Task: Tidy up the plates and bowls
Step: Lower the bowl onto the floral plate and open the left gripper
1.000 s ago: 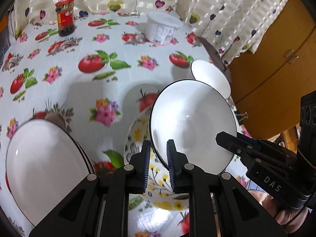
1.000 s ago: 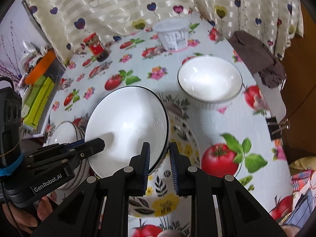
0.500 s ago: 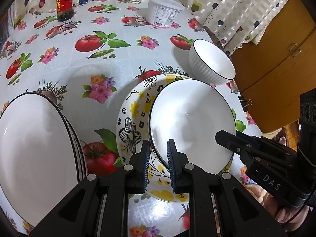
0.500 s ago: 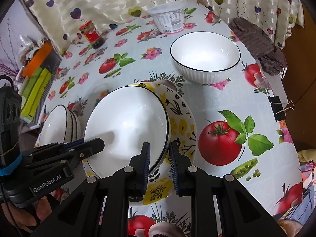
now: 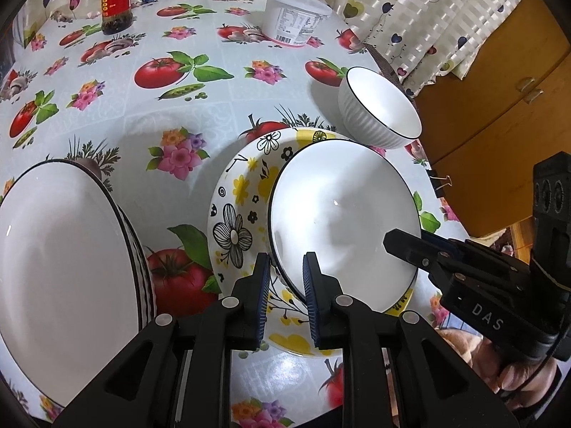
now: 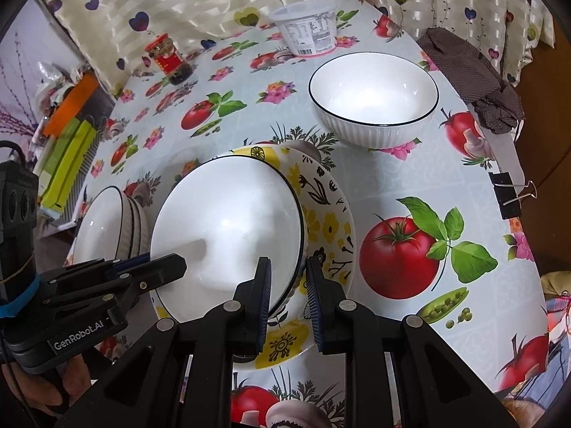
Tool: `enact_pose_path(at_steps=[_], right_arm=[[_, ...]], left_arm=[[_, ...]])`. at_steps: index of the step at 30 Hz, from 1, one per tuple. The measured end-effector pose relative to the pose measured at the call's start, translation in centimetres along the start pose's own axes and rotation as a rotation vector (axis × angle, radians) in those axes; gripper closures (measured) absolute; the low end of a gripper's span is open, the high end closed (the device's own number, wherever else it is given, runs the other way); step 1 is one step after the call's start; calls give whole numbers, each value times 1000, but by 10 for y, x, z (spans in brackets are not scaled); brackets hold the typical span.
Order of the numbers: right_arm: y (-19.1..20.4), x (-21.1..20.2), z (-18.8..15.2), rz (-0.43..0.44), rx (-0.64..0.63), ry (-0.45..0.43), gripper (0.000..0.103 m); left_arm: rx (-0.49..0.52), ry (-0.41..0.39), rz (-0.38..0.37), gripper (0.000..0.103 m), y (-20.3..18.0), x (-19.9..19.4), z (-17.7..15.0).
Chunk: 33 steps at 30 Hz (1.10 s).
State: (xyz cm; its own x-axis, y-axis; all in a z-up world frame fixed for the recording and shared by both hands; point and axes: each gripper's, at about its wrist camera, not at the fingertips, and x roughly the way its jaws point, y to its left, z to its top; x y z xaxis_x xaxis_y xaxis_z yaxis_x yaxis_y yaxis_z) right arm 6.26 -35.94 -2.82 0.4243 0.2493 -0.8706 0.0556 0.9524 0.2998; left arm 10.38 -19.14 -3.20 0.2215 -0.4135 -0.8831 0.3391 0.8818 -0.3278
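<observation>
In both views the lower part of the frame is filled by black gripper arms, so the near edge of the floral plate and part of the tablecloth are hidden. The white bowl, glossy with a thin dark rim line, sits tilted on the floral plate in the centre of each picture. The left gripper has its ridged blue pads on either side of the bowl's near rim at lower centre, pinching it; the right gripper pinches the opposite rim in the same way. The right gripper also reaches in from the right edge of the left view, with "DAS" printed on it, and the left gripper shows at lower left of the right view with "GenRobot.AI". A hand under it is only partly seen. The plate is ceramic with yellow and black flowers. At the left edge a stack of ribbed white bowls is cut off by the frame. A second ribbed white bowl stands alone at upper right. Far at the top are a red-labelled jar and a white plastic tub; their labels are too small to read. A black binder clip grips the table edge.
</observation>
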Motion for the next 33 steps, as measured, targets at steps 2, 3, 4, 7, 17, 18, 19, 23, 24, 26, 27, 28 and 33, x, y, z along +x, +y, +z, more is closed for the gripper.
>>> enact_pose_path(at_steps=[2,3,4,7,17,18,19,23,24,26,27,28,33], right_arm=[[0,0,1,4,-4,4,83],[0,1,1,5,-7,5,83],[0,1,1,6,-9,7,83],[-2,3,4,13,-12,13,83],[-4,3,7,25,-7,10,83],[-5,2,7,24,-10,8,83],[-5,2,8,24,-12,6,83],[-5,2,8,24,-15,0,83],[-6,2,8,25,-15,-3,83],[-6,1,8,23,-16,-7,85],[-6,2,9,21,-18,-6,86],[-6,1,9,19,-20,-7,87],[-7,2,10,18,-27,-2,89]], left_arm=[[0,3,-2,83,0,-1,-1],[2,4,-1,83,-1,-1,-1],[4,4,-3,83,-1,-1,-1],[1,6,-8,82,0,-1,-1],[11,-6,-25,80,1,-1,0],[14,-10,-25,79,1,-1,0],[17,-12,-21,79,0,-1,0],[31,-28,-13,79,-2,-3,-1],[27,-34,-16,79,-1,-3,-2],[21,-53,-16,79,1,-5,-2],[15,-67,-16,79,2,-7,-2],[12,-79,-17,79,2,-10,-1],[20,-112,-27,79,1,-17,4]])
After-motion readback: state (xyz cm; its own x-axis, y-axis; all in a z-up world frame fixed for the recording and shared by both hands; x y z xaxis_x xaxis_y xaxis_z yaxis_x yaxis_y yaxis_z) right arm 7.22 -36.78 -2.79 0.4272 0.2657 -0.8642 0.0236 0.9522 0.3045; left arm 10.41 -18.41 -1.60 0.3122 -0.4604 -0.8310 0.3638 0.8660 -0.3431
